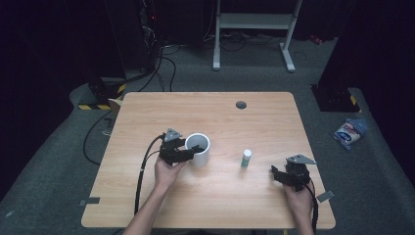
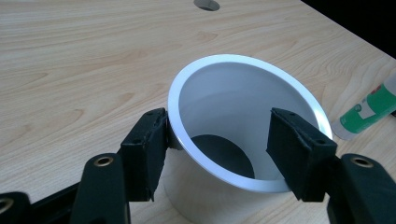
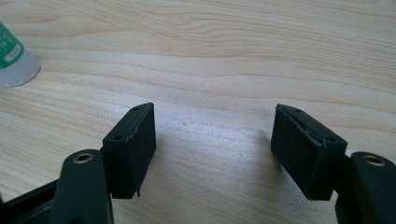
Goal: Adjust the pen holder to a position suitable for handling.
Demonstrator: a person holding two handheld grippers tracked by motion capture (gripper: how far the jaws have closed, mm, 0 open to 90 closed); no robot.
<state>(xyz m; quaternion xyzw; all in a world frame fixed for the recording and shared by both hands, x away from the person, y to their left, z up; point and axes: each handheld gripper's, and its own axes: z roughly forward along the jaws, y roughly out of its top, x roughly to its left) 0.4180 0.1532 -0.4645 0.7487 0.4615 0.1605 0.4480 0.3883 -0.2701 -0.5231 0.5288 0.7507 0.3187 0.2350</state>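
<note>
On the wooden table (image 1: 147, 205), going from left to right, the left gripper (image 1: 192, 150) comes first, then the white cup (image 1: 199, 149), then a small bottle (image 1: 246, 158) with a green label, and last the right gripper (image 1: 280, 175). A round grommet hole (image 1: 241, 105) sits near the table's far edge, well apart from all of them. On the floor to the right lies a blue-and-white packet (image 1: 350, 132).

The bottle stands upright between the cup and the right gripper, near neither; bare wood lies around it.

The cup stands upright just left of the table's middle. It is plain white, smooth-walled and round, with a thick rim, and its dark bottom looks empty, though shadow hides part of it.

In the left gripper view, one jaw stands outside the cup's wall and the other inside, the pair closed about as far as the wall lets them and seemingly pinching the near rim. The right gripper's jaws are spread wide over bare wood, with nothing between them.
</note>
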